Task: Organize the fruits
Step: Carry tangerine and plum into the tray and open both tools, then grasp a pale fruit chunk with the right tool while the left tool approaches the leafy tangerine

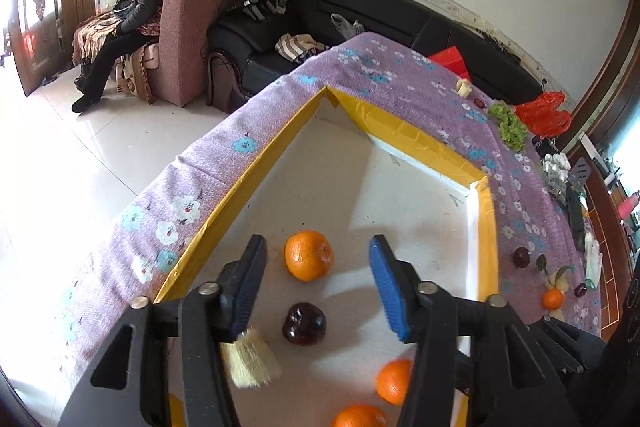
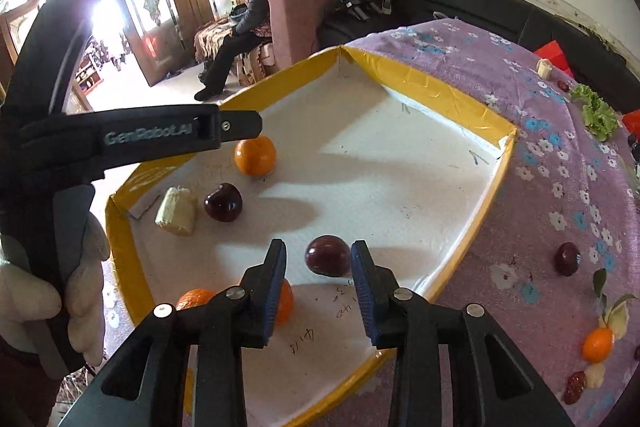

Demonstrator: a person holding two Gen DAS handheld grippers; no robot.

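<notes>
A white foam tray with a yellow taped rim [image 1: 404, 135] [image 2: 440, 95] lies on a purple flowered cloth. In it lie oranges [image 1: 308, 255] [image 2: 255, 155], a dark plum [image 1: 304, 323] [image 2: 223, 202] and a pale corn piece [image 1: 252, 359] [image 2: 177, 211]. My left gripper [image 1: 318, 287] is open above the tray, holding nothing. My right gripper [image 2: 319, 273] is open over the tray's near side, with a second dark plum [image 2: 329, 255] between its fingertips; whether the plum rests on the tray or is in the air I cannot tell. The left gripper's body [image 2: 140, 139] shows in the right wrist view.
On the cloth to the right lie a plum [image 2: 567, 258], an orange [image 2: 598, 345], a red date [image 2: 574, 385], lettuce [image 2: 598, 115] and a corn piece [image 2: 544, 67]. A black sofa [image 1: 400, 11] stands behind the table. A person [image 1: 128, 15] sits at the far left.
</notes>
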